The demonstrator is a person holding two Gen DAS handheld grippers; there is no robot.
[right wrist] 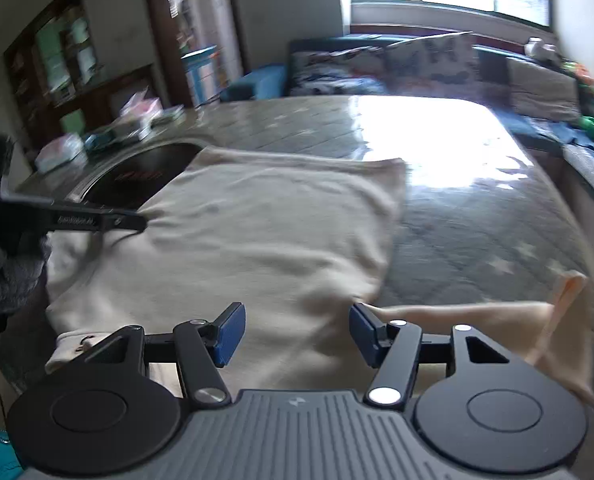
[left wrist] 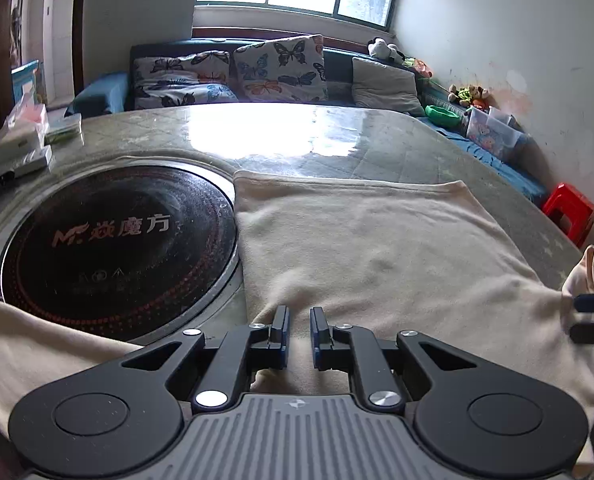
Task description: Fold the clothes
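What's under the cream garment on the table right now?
The cream garment lies on the grey quilted table cover and overlaps the rim of the round black cooktop. Anything else beneath it is covered.

cream garment: soft matt cloth
round black cooktop: glossy glass, metal rim
table: shiny clear cover over quilted fabric

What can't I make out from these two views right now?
- Garment near edge: hidden under the left gripper body in the left wrist view.
- Sleeve: cut off at the right edge in both views.
- Cooktop: partly covered by cloth.
- Right wrist view: motion blur smears the clutter and sofa.
- Right gripper: its near pad edge hides any cloth contact.
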